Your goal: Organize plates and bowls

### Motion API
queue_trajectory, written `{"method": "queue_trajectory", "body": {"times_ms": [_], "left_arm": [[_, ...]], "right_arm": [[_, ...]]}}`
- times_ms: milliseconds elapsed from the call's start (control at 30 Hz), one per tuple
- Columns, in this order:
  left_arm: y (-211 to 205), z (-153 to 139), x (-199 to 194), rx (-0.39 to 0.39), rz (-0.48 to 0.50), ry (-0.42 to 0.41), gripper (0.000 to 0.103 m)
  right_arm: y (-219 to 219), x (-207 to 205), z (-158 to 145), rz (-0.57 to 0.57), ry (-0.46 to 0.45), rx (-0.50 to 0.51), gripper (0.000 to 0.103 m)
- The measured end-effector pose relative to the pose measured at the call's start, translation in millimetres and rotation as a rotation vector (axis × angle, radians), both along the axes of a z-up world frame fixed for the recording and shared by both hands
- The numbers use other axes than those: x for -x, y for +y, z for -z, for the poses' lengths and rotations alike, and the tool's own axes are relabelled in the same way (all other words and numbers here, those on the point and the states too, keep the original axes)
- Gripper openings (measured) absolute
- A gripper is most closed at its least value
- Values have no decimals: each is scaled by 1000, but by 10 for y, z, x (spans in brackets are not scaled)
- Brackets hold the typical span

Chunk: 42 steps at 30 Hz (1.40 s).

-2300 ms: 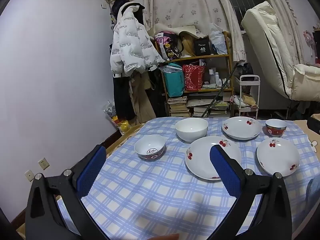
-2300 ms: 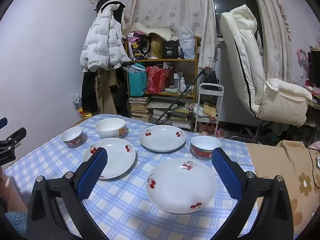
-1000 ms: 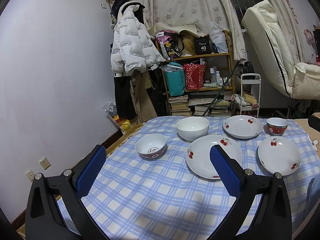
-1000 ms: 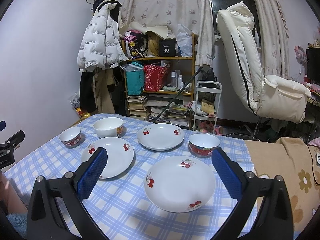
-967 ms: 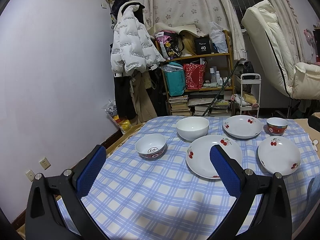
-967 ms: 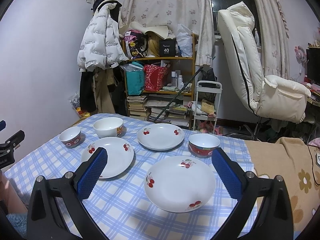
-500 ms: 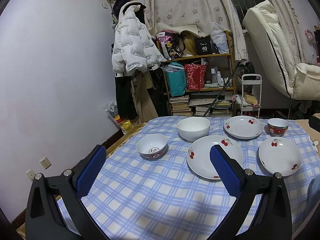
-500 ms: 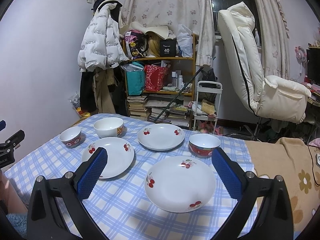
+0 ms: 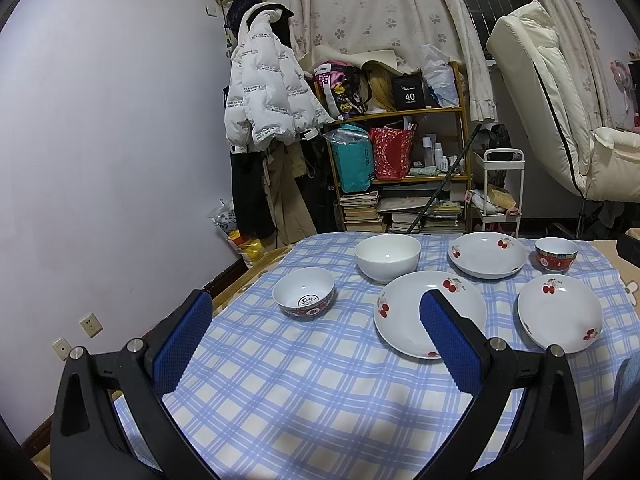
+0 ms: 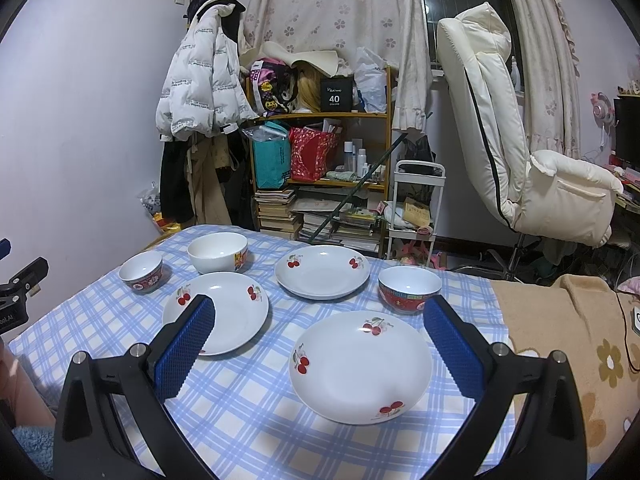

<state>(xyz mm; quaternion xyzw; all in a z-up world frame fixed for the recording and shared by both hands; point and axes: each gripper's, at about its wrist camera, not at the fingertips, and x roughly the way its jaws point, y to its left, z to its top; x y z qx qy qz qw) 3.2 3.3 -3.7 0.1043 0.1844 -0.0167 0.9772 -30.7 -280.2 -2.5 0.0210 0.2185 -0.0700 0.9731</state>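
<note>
Three white cherry-print plates lie on a blue checked tablecloth (image 10: pixel 240 420): a near one (image 10: pixel 360 366), a left one (image 10: pixel 216 312), a far one (image 10: pixel 322 272). A red-patterned bowl (image 10: pixel 410 290) stands at the right, a plain white bowl (image 10: pixel 218 252) and a small patterned bowl (image 10: pixel 141 272) at the left. My right gripper (image 10: pixel 316 340) hangs open above the near plate, holding nothing. My left gripper (image 9: pixel 314 340) is open over the cloth, short of the small patterned bowl (image 9: pixel 304 294) and the left plate (image 9: pixel 404 312).
Beyond the table stand a cluttered wooden shelf (image 10: pixel 320 152), a small white cart (image 10: pixel 416 204), hanging coats (image 10: pixel 204 92) and a cream recliner (image 10: pixel 520 152). A beige flowered blanket (image 10: pixel 580 340) covers the right side. The left gripper's body (image 10: pixel 16 292) shows at the left edge.
Both views have shifted only slightly, the dishes sitting a touch lower in frame. No dish has moved and both grippers stay open.
</note>
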Motion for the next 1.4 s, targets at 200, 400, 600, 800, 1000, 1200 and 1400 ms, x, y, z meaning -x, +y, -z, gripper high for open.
{"method": "queue_trajectory", "body": {"times_ms": [200, 400, 600, 800, 1000, 1200, 1400], "left_arm": [[18, 27, -20, -2, 0, -1, 102], [18, 31, -21, -1, -4, -2, 102], [19, 31, -21, -2, -2, -2, 102], [16, 27, -18, -2, -2, -1, 102], [18, 28, -22, -2, -9, 1, 102], [-29, 1, -39, -36, -8, 15, 102], [-37, -98, -231, -11, -12, 83, 102]], "right_arm": [[-4, 2, 1, 0, 0, -3, 103], [-1, 0, 1, 2, 2, -1, 103], [1, 1, 2, 1, 2, -2, 103], [-5, -1, 6, 1, 3, -3, 103], [2, 1, 4, 2, 3, -5, 103], [-14, -10, 74, 3, 13, -22, 103], [-103, -185, 251, -17, 22, -139, 103]]}}
